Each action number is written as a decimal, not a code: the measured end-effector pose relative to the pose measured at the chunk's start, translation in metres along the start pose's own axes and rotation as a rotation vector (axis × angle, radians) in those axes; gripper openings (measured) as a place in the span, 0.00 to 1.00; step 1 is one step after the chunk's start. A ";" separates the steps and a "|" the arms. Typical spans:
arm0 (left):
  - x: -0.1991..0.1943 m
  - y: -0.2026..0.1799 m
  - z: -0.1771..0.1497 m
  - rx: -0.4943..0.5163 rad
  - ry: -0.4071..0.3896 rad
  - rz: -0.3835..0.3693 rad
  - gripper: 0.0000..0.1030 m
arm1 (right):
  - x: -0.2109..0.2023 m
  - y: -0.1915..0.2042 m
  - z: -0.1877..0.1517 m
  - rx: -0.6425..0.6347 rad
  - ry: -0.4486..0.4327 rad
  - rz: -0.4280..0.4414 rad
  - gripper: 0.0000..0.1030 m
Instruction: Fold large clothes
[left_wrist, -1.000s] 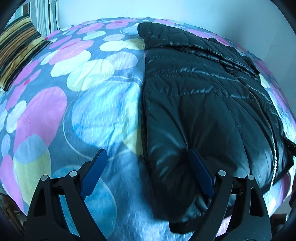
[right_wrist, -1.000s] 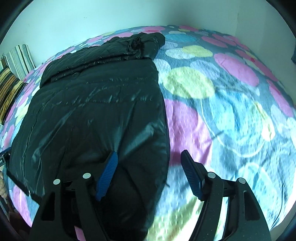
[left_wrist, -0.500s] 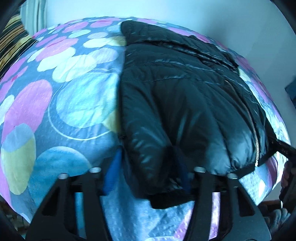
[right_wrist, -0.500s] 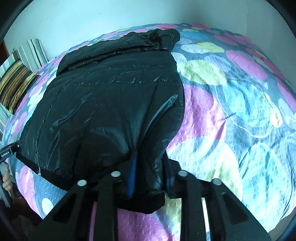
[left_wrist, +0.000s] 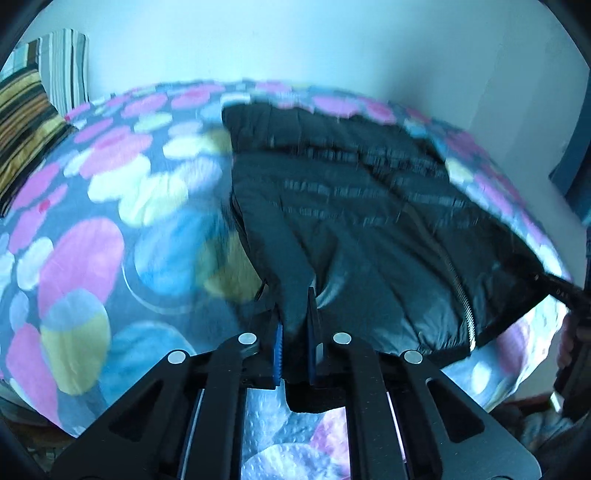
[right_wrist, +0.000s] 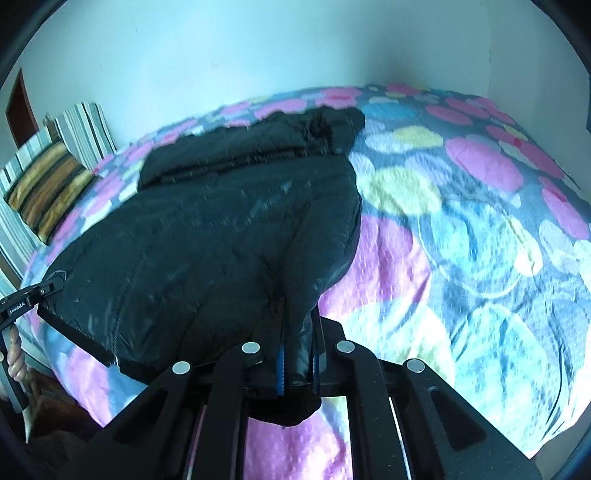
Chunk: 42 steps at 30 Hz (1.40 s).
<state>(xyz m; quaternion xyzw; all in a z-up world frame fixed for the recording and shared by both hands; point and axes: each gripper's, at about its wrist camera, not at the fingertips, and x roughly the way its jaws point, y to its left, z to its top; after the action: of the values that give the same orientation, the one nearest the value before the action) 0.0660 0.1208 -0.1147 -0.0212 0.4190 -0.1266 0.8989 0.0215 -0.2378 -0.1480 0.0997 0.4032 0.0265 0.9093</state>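
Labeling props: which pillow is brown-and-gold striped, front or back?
The front pillow: broad brown-gold bands. The back pillow behind it has thin grey-white stripes.

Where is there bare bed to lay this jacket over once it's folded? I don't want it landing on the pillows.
Bare bedspread lies right of the black jacket, out to the wall corner. Another open stretch lies left of it, bordered by the striped pillows. The near edge is crowded: the left gripper and right gripper both pinch the hem.

Bare bedspread (right_wrist: 480, 258) beside jacket (right_wrist: 221, 240)
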 end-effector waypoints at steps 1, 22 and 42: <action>-0.004 0.000 0.007 -0.007 -0.017 -0.004 0.09 | -0.003 0.002 0.006 -0.002 -0.018 0.009 0.09; 0.089 0.017 0.207 -0.099 -0.126 0.044 0.09 | 0.066 0.010 0.203 0.084 -0.216 0.120 0.09; 0.256 0.024 0.255 0.020 0.004 0.200 0.10 | 0.249 -0.025 0.253 0.140 0.034 -0.035 0.09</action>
<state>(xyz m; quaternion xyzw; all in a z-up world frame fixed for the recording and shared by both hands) 0.4225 0.0635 -0.1447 0.0300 0.4196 -0.0407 0.9063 0.3755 -0.2703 -0.1688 0.1554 0.4210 -0.0162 0.8935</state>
